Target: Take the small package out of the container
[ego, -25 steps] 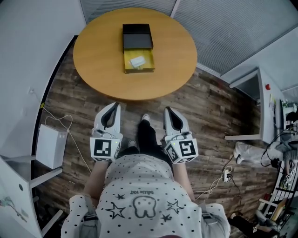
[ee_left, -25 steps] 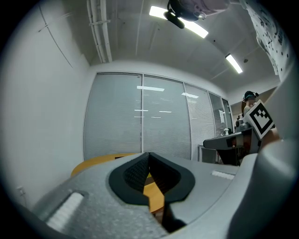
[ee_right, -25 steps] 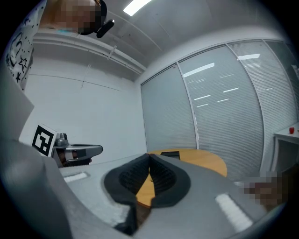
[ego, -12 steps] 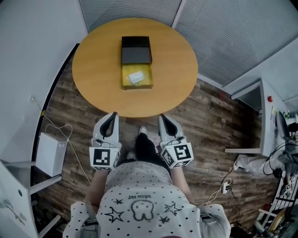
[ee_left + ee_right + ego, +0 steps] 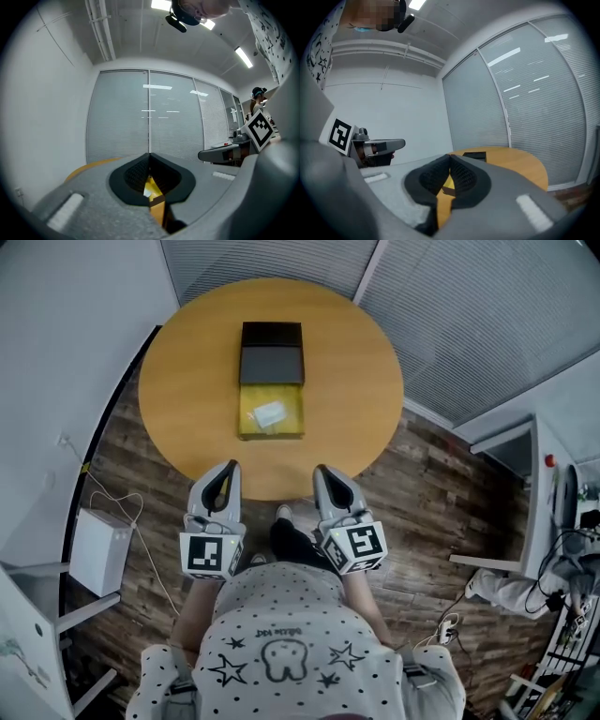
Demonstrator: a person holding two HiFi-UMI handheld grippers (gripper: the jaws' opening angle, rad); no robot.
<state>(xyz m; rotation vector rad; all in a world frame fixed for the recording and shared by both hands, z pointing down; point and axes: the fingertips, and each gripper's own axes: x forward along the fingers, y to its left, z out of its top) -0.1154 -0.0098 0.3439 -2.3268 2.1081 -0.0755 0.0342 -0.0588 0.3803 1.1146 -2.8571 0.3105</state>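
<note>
Both claws were shut and empty. The left claw and the right claw sat side by side at the near edge of the round wooden tabletop, each with its tips pressed together and nothing between them. Ahead of both claws, about midway between the lines they pointed along and well apart from either, lay the container, an open yellow tray with a black cover at its far end. The small package, white, rested inside the tray, touched by neither claw
</note>
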